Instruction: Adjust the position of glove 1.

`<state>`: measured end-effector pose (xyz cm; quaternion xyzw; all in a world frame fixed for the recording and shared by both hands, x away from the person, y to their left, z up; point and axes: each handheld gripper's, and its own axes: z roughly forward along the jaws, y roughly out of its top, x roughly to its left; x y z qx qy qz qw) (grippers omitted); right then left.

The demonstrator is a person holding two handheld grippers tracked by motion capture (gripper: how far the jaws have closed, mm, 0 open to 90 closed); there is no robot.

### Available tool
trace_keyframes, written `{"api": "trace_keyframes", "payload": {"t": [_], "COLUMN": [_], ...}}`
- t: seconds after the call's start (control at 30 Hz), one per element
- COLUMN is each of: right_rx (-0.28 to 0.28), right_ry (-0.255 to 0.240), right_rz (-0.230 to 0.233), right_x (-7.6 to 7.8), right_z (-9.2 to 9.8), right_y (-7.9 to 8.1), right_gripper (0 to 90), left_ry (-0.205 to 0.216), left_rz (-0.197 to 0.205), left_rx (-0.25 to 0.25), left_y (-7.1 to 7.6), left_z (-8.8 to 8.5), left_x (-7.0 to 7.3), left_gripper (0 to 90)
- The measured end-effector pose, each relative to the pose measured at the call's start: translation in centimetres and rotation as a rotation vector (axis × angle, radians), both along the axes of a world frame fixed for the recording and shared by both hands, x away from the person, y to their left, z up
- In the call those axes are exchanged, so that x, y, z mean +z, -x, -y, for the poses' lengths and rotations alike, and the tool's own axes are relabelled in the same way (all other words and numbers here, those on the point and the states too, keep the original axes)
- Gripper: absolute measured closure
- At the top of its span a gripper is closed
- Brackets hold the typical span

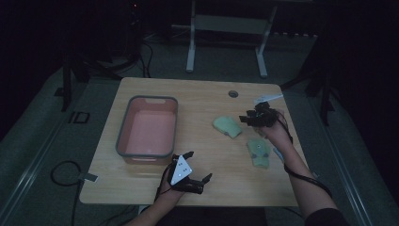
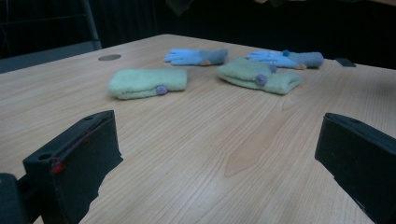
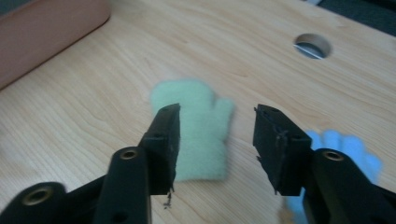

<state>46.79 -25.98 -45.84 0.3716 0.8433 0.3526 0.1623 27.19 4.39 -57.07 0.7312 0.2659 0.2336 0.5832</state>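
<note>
A pale green mitten (image 1: pixel 227 126) lies flat on the wooden table (image 1: pixel 197 101), right of centre. My right gripper (image 1: pixel 245 117) hovers just right of it. In the right gripper view its jaws (image 3: pixel 217 116) stand partly apart over the mitten (image 3: pixel 201 135), and the pads do not touch it. A second green mitten (image 1: pixel 259 152) lies nearer the front, by the right forearm. My left gripper (image 1: pixel 198 165) rests near the table's front edge, open, with nothing between its jaws (image 2: pixel 217 135). It faces both mittens (image 2: pixel 144 83) (image 2: pixel 257 77).
A pink bin with a grey rim (image 1: pixel 147 98) stands at the left of the table. Two blue gloves (image 2: pixel 194 56) (image 2: pixel 285 58) lie beyond the mittens, one (image 3: pixel 343 144) beside my right jaw. A cable hole (image 1: pixel 233 93) sits near the far edge.
</note>
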Motion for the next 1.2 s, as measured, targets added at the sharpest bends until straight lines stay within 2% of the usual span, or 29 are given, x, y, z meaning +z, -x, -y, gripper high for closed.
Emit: {"api": "trace_keyframes", "payload": {"t": [0.17,0.23,0.4,0.5,0.63,0.83,1.0,1.1,1.2], "right_rx": [0.046,0.058,0.098,0.101,0.102,0.11,0.104,0.122,0.116], "right_ry": [0.034,0.034,0.073,0.08,0.099,0.129,0.164,0.198,0.194], "right_rz": [-0.038,-0.048,-0.095,-0.097,-0.133,-0.168,-0.177,-0.167,-0.18], "right_x": [-1.3,-1.6,-3.4,-3.7,-5.2,-6.2,-6.9,-7.1,-7.1], "right_z": [-1.7,-2.0,-3.4,-3.5,-4.0,-4.6,-4.7,-5.1,-5.1], "right_y": [-1.2,-1.4,-2.5,-2.6,-3.3,-4.0,-4.3,-4.2,-4.4], "right_gripper": [57.6,58.1,60.2,60.2,60.0,58.7,59.2,61.7,65.3], "left_ry": [-0.012,-0.01,-0.003,-0.006,-0.007,-0.005,-0.005,-0.004,-0.003], "left_rz": [0.003,0.005,0.008,0.015,0.011,0.008,0.007,0.008,0.008], "left_rx": [0.0,0.002,-0.002,0.0,-0.002,-0.003,-0.005,-0.003,-0.003], "left_y": [0.1,0.2,0.2,0.3,0.2,0.2,0.2,0.2,0.2], "left_z": [-0.1,-0.1,-0.1,-0.1,-0.1,-0.1,-0.1,-0.1,-0.1], "left_x": [0.0,0.0,0.0,0.0,0.0,0.0,0.0,0.0,0.0], "left_gripper": [0.2,0.2,0.2,0.2,0.2,0.2,0.2,0.2,0.2]}}
